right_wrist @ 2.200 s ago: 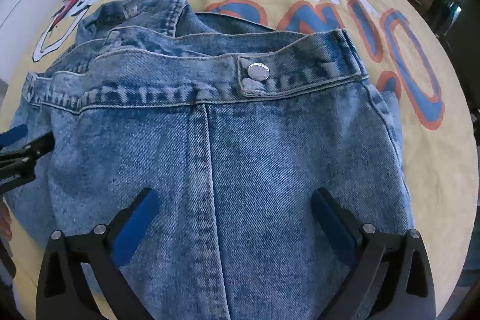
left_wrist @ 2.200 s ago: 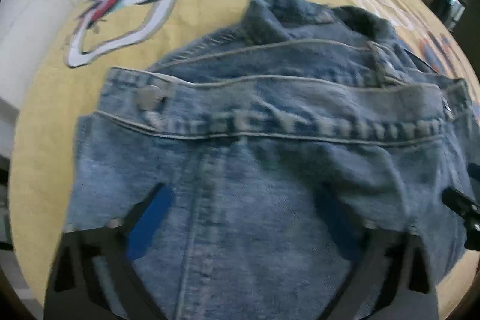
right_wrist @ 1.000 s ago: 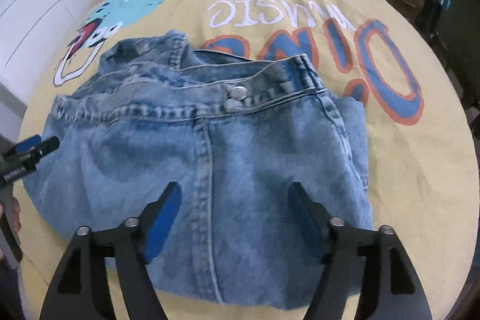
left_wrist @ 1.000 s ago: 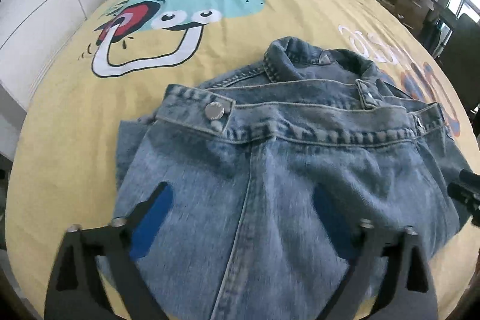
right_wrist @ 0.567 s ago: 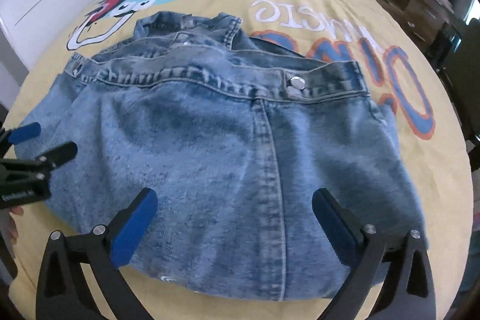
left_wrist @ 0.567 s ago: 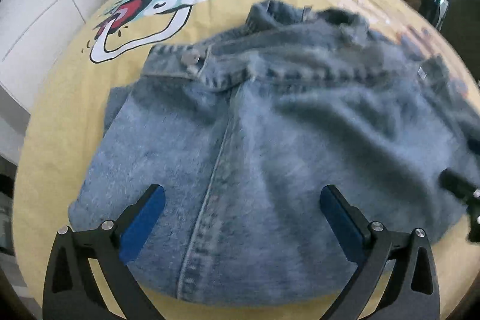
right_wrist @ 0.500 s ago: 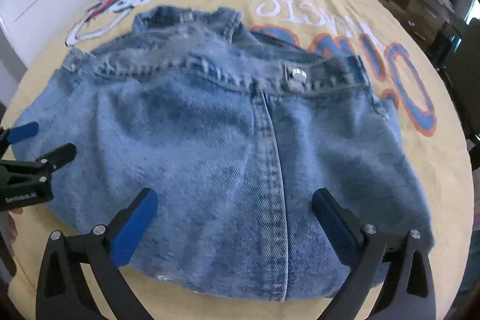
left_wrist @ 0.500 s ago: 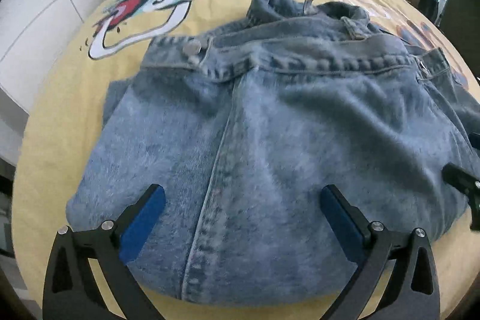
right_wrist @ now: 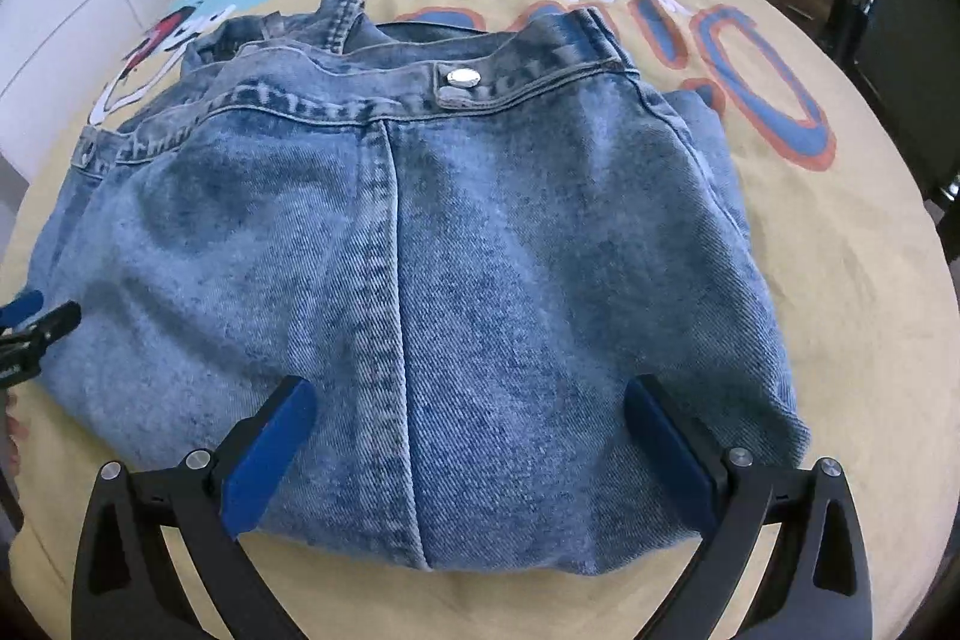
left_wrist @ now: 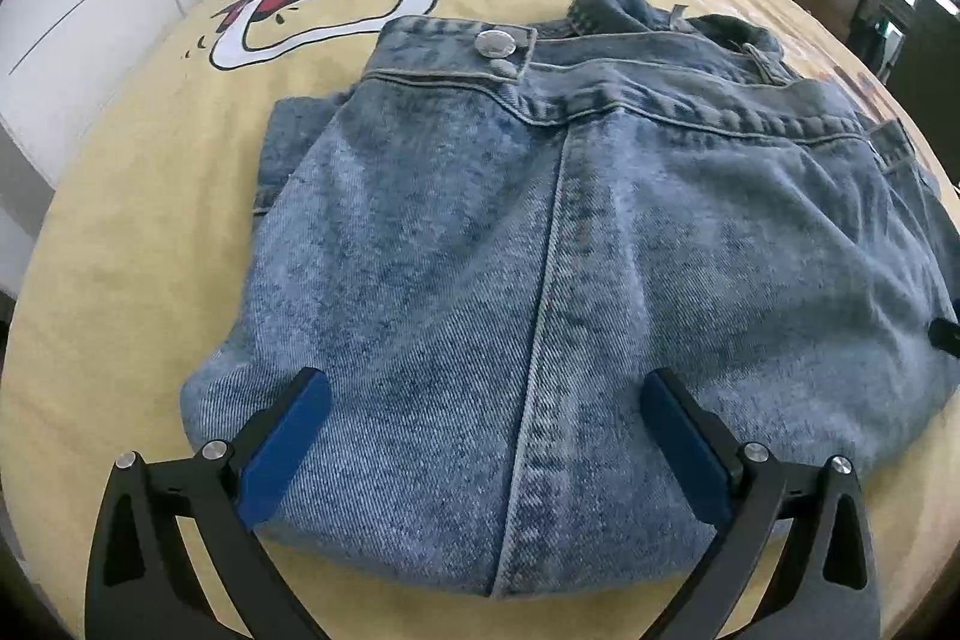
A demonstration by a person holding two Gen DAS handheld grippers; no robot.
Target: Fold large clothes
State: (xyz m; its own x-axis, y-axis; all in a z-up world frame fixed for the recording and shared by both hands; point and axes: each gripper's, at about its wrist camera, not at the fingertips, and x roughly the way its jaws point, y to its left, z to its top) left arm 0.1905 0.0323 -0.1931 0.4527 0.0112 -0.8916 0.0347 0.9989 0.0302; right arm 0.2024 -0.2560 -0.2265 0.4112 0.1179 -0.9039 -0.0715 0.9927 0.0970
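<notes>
Since a second ago: right claw [right_wrist: 465,445] spread wider, both lowered nearer. Left claw [left_wrist: 483,436] spread too, pinching nothing. Folded denim jacket [left_wrist: 588,250] lying flat on yellow printed bed [left_wrist: 138,172], beneath both.

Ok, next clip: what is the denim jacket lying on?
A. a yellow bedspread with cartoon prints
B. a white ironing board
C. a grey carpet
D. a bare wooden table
A: the folded denim jacket rests on a yellow bedspread printed with a cartoon figure and large lettering, seen in both wrist views.
</notes>
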